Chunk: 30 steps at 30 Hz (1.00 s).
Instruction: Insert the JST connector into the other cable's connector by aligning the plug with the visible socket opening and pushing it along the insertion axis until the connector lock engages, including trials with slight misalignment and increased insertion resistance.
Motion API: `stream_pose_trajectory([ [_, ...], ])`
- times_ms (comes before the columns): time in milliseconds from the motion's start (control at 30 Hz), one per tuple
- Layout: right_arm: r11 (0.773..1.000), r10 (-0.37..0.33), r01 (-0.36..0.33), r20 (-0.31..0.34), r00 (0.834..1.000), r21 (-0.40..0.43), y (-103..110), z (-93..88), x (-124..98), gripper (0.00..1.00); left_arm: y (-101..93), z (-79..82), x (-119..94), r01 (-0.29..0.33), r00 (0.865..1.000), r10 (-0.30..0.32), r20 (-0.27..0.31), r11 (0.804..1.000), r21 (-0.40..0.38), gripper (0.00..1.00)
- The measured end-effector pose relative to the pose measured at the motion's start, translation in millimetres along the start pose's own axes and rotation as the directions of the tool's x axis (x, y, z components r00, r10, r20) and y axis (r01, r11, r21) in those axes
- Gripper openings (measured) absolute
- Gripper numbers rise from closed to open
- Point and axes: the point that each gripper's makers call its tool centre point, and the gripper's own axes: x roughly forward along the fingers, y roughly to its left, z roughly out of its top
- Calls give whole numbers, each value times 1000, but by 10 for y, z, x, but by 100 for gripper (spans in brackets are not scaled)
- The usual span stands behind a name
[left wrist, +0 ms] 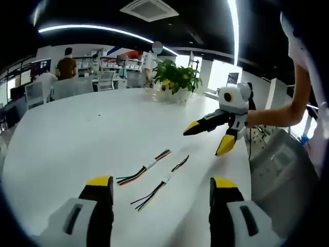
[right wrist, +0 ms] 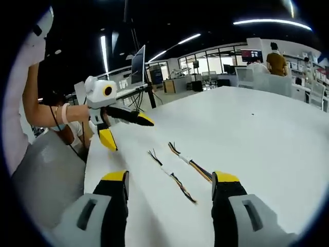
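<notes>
An open office with ceiling light strips, desks and a potted plant (left wrist: 177, 78) was seen behind a large white table (left wrist: 67, 139), on which two short cable assemblies had been laid side by side, well clear of the edge and apparently within easy reach of both hands. In the left gripper view, the upper cable (left wrist: 144, 169) lay at about eleven o'clock from the midpoint of the left gripper (left wrist: 162, 186), while the lower cable (left wrist: 160, 184) passed almost through that midpoint, its white connector housing between and just ahead of the two yellow-tipped jaws. Those jaws were spread wide and nothing was held in them. The right gripper (left wrist: 205, 140) was seen at about two o'clock, raised above the table on an outstretched arm, its jaws parted and empty, well apart from both cables. In the right gripper view the same two cables (right wrist: 172, 176) were found between that view's own spread jaws, near twelve o'clock of their midpoint, and the left gripper was seen at ten o'clock, likewise unloaded. Whether the connectors were already mated could not be told. The separated, parallel layout was judged to allow one cable to be picked up per gripper before alignment.
</notes>
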Motion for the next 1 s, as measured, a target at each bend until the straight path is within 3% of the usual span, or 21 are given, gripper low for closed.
stream_pose_trajectory([
  [233,998,-66,66,18,998,16,74,24,-146,68,-132,-28,-103,-11,1000,11,-12,1000,-22,78],
  [300,996,-81,80,19,997,39,86,33,-184,69,-135,-94,-134,-34,998,31,-63,998,-57,80],
  [433,990,-133,131,44,990,49,77,101,-275,69,-172,-57,-176,-47,997,44,-56,998,-52,81],
  [767,979,-191,184,91,977,87,178,253,-487,70,-265,56,-299,-84,996,81,-41,993,-79,81],
  [900,968,-247,243,65,967,66,172,210,-542,71,-291,78,-344,-107,994,104,-32,990,-95,80],
  [1000,963,-265,260,67,962,77,173,178,-577,71,-267,11,-385,-144,988,134,-73,980,-141,76],
])
